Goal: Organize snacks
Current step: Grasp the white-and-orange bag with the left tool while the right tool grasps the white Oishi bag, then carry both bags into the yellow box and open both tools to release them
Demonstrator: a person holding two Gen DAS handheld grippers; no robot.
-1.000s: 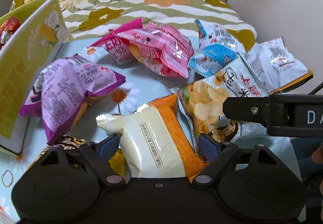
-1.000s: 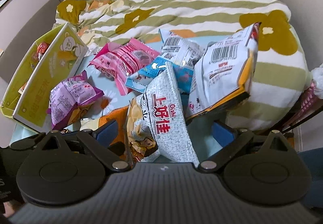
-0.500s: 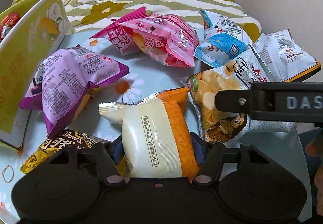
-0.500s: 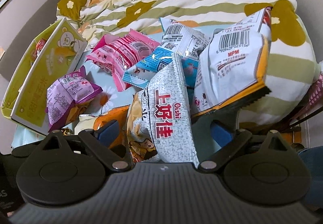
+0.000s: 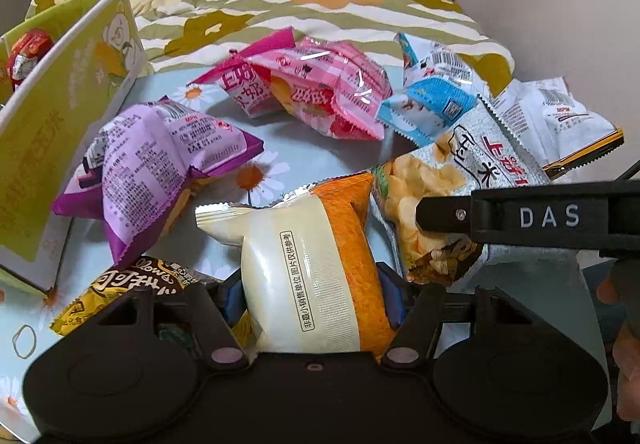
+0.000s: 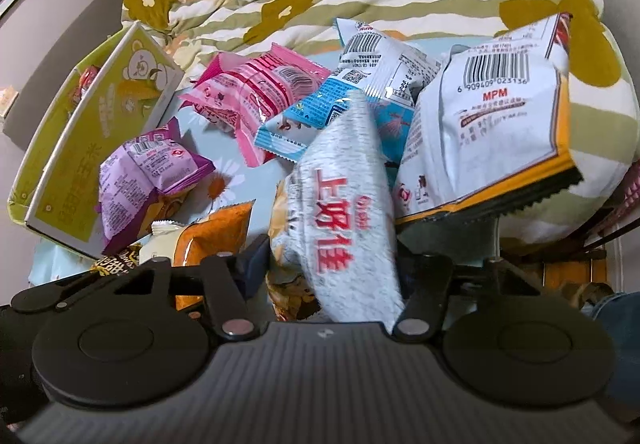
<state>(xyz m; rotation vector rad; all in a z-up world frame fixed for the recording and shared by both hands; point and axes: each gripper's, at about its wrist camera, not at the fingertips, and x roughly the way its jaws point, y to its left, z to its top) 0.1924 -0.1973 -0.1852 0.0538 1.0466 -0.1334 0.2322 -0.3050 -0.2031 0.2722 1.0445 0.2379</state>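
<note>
Snacks are spread over the bench, mostly loose. An orange pack at lower centre of the left view is pinched between the jaws of the left gripper. In the right view a grey bag at centre is clamped by the right gripper. The box at upper left holds only one red packet, as far as can be seen. Purple, pink, blue, white and brown packs are left, so little is judged done.
</note>
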